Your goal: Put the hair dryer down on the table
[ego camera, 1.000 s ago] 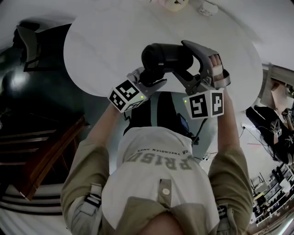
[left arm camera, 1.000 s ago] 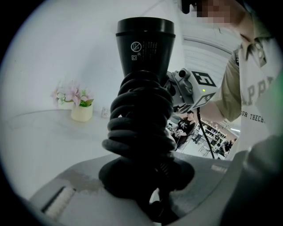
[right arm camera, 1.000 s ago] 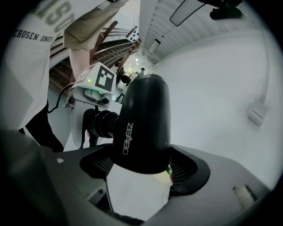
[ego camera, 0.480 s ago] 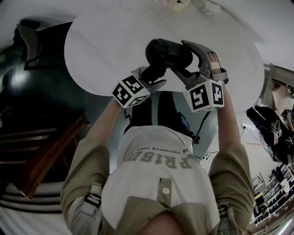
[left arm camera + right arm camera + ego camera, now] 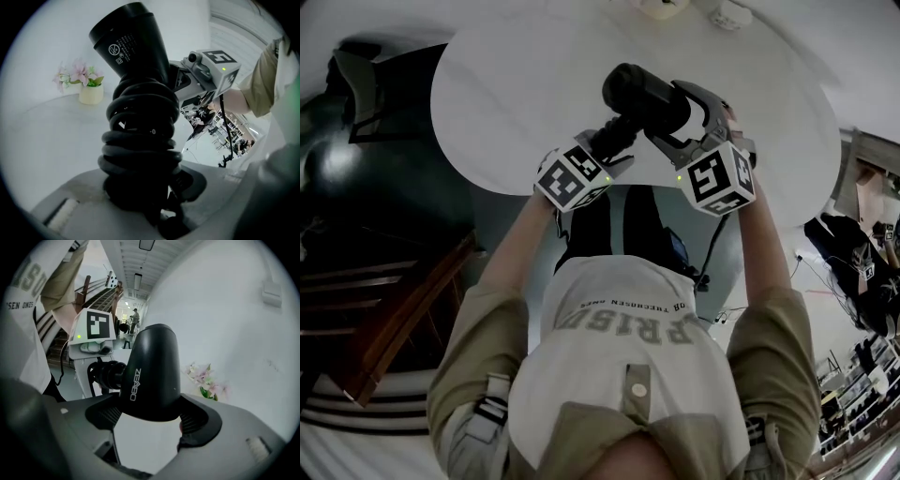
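A black hair dryer (image 5: 645, 97) hangs over the near edge of the round white table (image 5: 516, 103), held by both grippers. Its barrel (image 5: 152, 373) sits between the jaws of my right gripper (image 5: 680, 117), which is shut on it. The handle, with the black cord coiled round it (image 5: 140, 145), is clamped in my left gripper (image 5: 607, 148). In the left gripper view the barrel (image 5: 129, 44) points up and away, with the right gripper's marker cube (image 5: 218, 63) behind it. In the right gripper view the left gripper's cube (image 5: 96, 326) stands behind the dryer.
A small white pot of pink flowers (image 5: 89, 86) stands at the table's far side, along with a small white object (image 5: 727, 14). A dark wooden stair rail (image 5: 384, 309) runs at the left below the table. A black backpack (image 5: 628, 230) lies on the floor under my arms.
Both grippers have sunk toward the table with the dryer and tilted. The barrel has swung up and away, and the marker cubes have rolled.
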The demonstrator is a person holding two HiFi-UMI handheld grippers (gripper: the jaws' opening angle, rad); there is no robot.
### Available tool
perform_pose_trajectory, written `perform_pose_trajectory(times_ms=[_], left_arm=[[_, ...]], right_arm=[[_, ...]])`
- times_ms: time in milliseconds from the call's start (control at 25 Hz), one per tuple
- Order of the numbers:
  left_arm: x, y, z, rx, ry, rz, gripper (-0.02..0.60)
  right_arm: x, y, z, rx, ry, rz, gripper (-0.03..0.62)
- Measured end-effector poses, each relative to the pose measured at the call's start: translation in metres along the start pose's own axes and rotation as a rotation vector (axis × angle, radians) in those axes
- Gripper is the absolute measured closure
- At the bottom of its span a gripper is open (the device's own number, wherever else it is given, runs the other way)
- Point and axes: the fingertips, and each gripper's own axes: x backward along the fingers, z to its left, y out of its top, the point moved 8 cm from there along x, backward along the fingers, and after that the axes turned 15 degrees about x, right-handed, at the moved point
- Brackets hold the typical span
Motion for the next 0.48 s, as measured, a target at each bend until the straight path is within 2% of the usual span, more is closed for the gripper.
perform_pose_trajectory(times_ms=[200, 480], left_arm=[[-0.005, -0.004, 0.004, 0.007, 0.041, 0.036, 0.445], [-0.015, -0.015, 0.017, 0.012, 0.135, 0.145, 0.443]], right_arm=[[-0.010, -0.007, 0.004, -0.015, 0.026, 0.027, 0.218], [-0.024, -0.012, 0.007, -0.035, 0.048, 0.093, 0.218]])
